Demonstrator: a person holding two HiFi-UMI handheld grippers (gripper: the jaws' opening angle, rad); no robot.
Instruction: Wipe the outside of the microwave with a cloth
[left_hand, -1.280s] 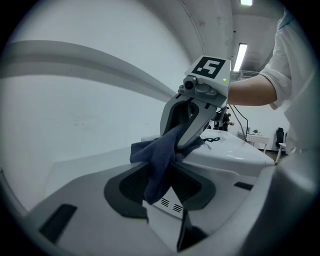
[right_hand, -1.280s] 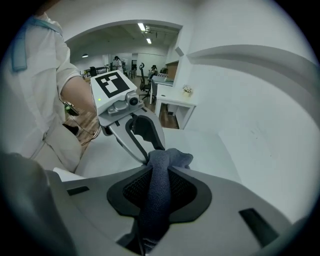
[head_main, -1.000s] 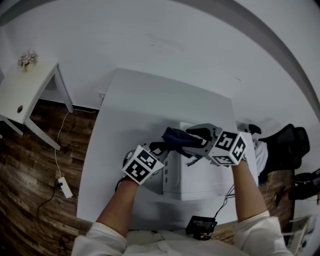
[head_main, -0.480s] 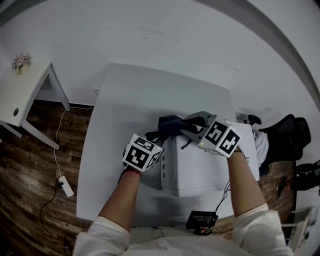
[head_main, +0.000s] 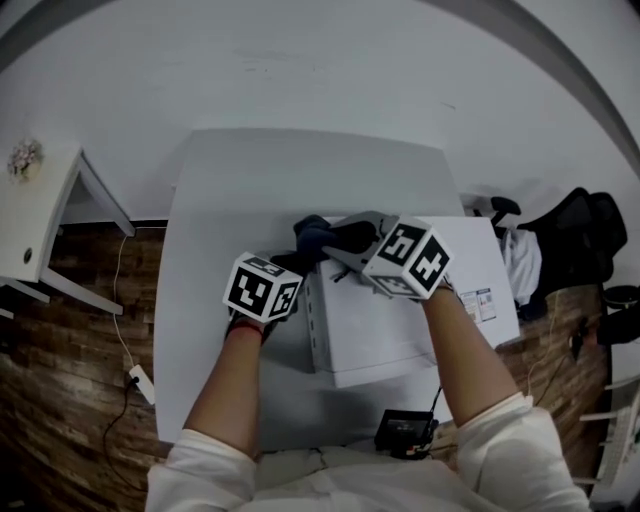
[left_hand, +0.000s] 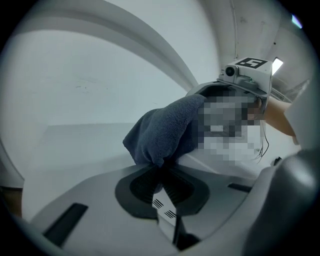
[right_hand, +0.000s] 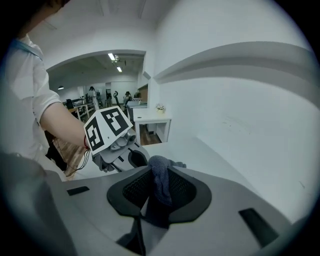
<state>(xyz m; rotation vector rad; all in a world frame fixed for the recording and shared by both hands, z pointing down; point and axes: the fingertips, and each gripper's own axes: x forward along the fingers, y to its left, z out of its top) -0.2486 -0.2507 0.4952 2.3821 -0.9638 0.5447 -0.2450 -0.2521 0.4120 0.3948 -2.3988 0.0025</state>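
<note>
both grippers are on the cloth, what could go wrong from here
The left gripper and right gripper have both just been closing on the same bunched cloth; pulling apart could tug it from one.
The cloth is wadded at the far corner of the microwave, so little of it may meet the surface.

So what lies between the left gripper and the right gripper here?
The dark cloth, bunched at the far edge of the microwave. The left gripper and right gripper, jaws just closing, each pinch part of it; the head view shows this.
</note>
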